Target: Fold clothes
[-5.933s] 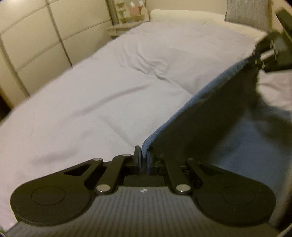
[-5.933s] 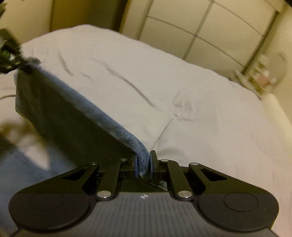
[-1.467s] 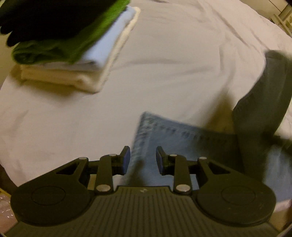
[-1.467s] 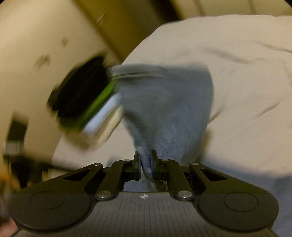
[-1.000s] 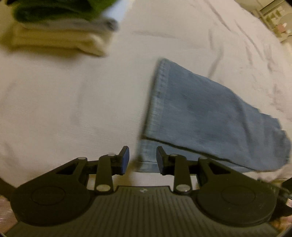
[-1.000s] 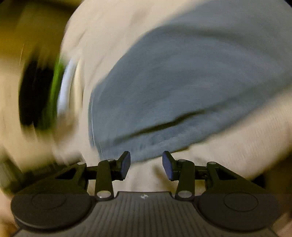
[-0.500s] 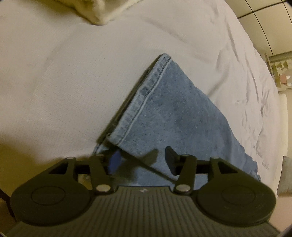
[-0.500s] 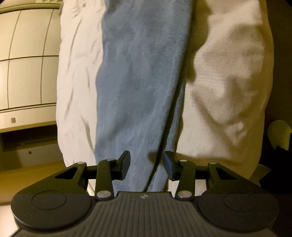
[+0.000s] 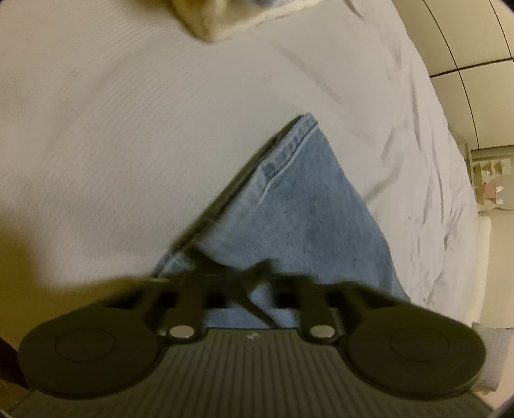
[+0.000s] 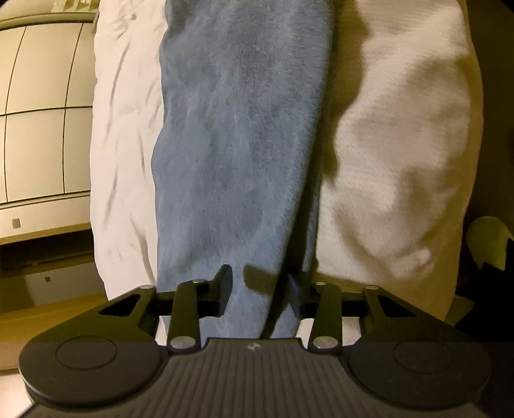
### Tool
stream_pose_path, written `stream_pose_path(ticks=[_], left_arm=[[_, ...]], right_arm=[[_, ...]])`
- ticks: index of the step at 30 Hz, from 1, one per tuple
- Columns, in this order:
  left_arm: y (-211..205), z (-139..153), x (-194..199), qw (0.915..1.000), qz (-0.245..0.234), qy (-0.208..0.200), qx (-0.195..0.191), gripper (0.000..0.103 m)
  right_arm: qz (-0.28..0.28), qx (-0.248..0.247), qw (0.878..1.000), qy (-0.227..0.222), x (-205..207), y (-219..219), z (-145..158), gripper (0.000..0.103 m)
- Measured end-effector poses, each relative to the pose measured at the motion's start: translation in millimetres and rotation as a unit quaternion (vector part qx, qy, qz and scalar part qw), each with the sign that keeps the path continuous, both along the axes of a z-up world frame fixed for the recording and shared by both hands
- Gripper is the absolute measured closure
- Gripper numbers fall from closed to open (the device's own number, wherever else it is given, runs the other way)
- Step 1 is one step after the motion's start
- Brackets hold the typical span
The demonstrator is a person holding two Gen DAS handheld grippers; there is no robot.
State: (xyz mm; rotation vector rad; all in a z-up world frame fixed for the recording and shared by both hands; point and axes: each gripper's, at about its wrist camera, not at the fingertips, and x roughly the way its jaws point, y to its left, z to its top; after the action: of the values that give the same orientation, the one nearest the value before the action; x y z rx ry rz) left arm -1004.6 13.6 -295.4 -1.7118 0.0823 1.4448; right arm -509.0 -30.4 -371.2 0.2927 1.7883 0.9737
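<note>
— Pale, wrinkled bedding covers the bed (image 9: 160, 135) and fills most of both views; what do you have lying on it?

— Your blue jeans (image 9: 298, 225) lie flat on the bed, folded over so that two layers show at the stitched hem. In the left wrist view that hem runs from the middle of the frame down to the lower left, and the denim widens toward the bottom.

— And my left claw (image 9: 247, 289)?

— It sits low over the near corner of the jeans at the bottom centre. Its fingers are smeared by motion blur, so you cannot tell from this view how wide they stand or whether they have hold of the cloth.

— What about my right claw (image 10: 259, 291)?

— Your right claw is spread wide, with one finger on either side of the denim and nothing pinched between them. The jeans (image 10: 237, 144) run straight up the middle of that frame from between the fingers to the top edge, with white bedding on both sides.

— Anything else around?

— At the top centre of the left wrist view you can see a corner of a cream folded cloth (image 9: 212, 22) resting on the bed, well apart from the jeans. Panelled cupboard doors (image 10: 38, 112) fill the left side of the right wrist view, and a small shelf (image 9: 488, 173) shows at the right edge of the left wrist view.
</note>
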Motion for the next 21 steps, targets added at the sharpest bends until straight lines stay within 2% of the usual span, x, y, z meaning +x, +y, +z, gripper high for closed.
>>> stream_pose_path(ticks=[3,5,7,9,12,13,16,19,21], left_arm=[[-10.8,26.8,2.4,0.9979,-0.024,0.023,0.055,0.102],[-22.3,45.4,13.4,0.9928,-0.065,0.064,0.078,0.102],[-34.8,58.6,25.7,0.9843,-0.107,0.105,0.092,0.102],[-42.3,47.2,35.4,0.9795,-0.135,0.131,0.071,0.101],[-45.7,28.4,35.2,0.9823,-0.125,0.133,0.041,0.101],[-47.3,31.9,34.8,0.9822,-0.12,0.135,0.051,0.101],[-48.9,37.6,44.8,0.971,-0.154,0.171,0.065,0.099],[-38.7,14.8,55.7,0.9625,-0.186,0.196,0.018,0.095],[-34.3,15.4,58.2,0.9613,-0.187,0.203,0.0,0.094]], right_arm=[[0.031,0.024,0.999,-0.031,-1.5,4.5,18.1,0.098],[0.044,0.04,0.997,-0.04,-0.3,7.9,28.7,0.099],[0.053,0.032,0.997,-0.05,1.9,10.3,26.9,0.099],[0.063,0.011,0.996,-0.063,0.5,8.3,18.7,0.099],[0.061,-0.002,0.996,-0.063,-4.3,9.4,6.4,0.099],[0.068,0.005,0.995,-0.071,-5.3,10.6,10.8,0.099],[0.088,0.012,0.992,-0.091,-7.6,14.4,19.8,0.1],[0.104,0.0,0.989,-0.106,-8.7,18.3,22.6,0.101],[0.115,-0.008,0.987,-0.116,-9.5,20.9,24.5,0.089]])
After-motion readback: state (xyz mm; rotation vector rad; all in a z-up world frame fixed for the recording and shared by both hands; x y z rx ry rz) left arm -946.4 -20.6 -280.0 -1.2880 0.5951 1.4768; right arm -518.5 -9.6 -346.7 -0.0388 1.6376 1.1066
